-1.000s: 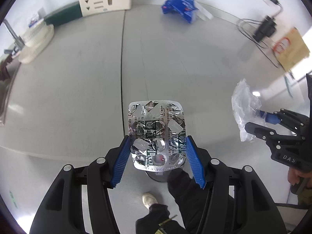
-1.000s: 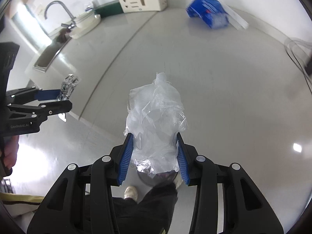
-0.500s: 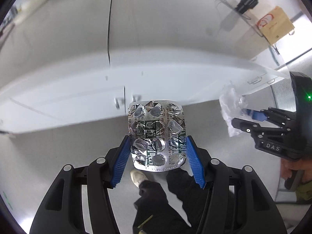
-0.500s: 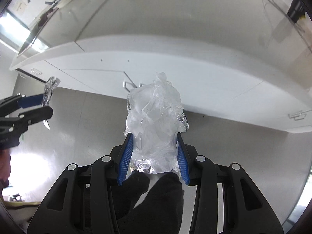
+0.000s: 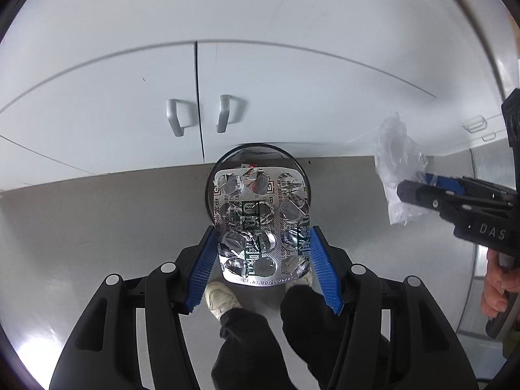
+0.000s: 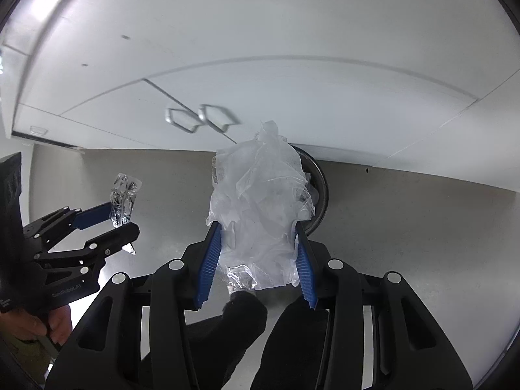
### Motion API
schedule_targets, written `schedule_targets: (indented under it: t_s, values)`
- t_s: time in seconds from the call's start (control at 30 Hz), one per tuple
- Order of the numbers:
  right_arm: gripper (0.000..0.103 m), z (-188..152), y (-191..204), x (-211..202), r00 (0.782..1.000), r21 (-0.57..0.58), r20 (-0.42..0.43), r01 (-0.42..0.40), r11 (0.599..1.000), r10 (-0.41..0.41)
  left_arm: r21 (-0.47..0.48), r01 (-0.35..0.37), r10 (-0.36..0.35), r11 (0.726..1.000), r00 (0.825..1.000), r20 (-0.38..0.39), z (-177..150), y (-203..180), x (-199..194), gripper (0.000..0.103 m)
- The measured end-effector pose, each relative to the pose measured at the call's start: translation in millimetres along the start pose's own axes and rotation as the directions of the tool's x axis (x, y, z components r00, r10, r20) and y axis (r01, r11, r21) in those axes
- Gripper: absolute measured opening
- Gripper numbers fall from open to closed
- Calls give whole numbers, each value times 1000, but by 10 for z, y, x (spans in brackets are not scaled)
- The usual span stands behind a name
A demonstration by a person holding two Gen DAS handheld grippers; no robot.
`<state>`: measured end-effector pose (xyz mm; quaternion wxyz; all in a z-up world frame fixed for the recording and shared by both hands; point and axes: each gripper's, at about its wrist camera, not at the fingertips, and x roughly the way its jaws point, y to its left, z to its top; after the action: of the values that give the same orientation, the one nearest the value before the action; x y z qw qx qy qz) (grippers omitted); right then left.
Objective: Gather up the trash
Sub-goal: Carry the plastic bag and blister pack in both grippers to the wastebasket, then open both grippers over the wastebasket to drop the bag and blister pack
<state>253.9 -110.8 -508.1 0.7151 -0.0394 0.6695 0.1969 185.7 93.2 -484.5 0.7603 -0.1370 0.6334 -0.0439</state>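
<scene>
My left gripper [image 5: 261, 253] is shut on a silver used blister pack [image 5: 260, 224] and holds it above a round black mesh bin [image 5: 240, 159] on the floor. My right gripper [image 6: 256, 250] is shut on crumpled clear plastic wrap [image 6: 260, 195], also held over the bin [image 6: 320, 191], which it mostly hides. The right gripper with the wrap [image 5: 398, 172] shows at the right of the left wrist view. The left gripper with the blister pack [image 6: 125, 193] shows at the left of the right wrist view.
White cabinet doors with two grey handles [image 5: 198, 120] stand right behind the bin. The floor [image 5: 97, 227] is grey. The person's dark trousers and white shoes [image 5: 222, 299] are below the grippers.
Both grippers came down from over the countertop to floor level in front of the cabinet. The bin has come into view under the held trash. Both grips are unchanged.
</scene>
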Motion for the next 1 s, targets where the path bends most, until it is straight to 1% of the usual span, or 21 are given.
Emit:
schedule_targets:
  t_s: [0.1, 0.17, 0.27, 0.37, 0.47, 0.6, 0.73, 0.87, 1.0]
  values:
    - [44, -28, -70, 357, 1000, -34, -23, 9, 999, -10, -26, -8, 8, 1000, 1000, 4, 30, 35, 351, 57]
    - [45, -52, -89, 521, 999, -58, -31, 22, 998, -24, -34, -11, 12, 999, 1000, 17, 30, 15, 487, 57]
    - [46, -54, -99, 777, 999, -74, -40, 5, 997, -8, -36, -8, 9, 999, 1000, 27, 29, 16, 696, 57]
    - [50, -37, -124, 998, 998, -74, -47, -33, 997, 30, -52, 22, -21, 998, 999, 35, 38, 41, 870, 57]
    - [53, -6, -122, 1164, 998, -91, -33, -60, 994, 57, -95, 56, -50, 994, 997, 59, 63, 114, 995, 57]
    - [61, 12, -142, 1316, 998, -106, -37, -63, 992, 59, -105, 44, -38, 994, 997, 62, 46, 147, 1060, 58]
    - [66, -14, -199, 1350, 997, -99, -39, -73, 992, 70, -110, 61, -53, 992, 996, 74, -3, 123, 992, 59]
    - [67, -24, -217, 1337, 997, -98, -41, -76, 992, 73, -92, 45, -38, 995, 996, 81, 8, 125, 869, 59]
    - [70, -27, -199, 1279, 997, -121, -38, -72, 990, 68, -110, 30, -20, 993, 996, 86, -29, 167, 764, 59]
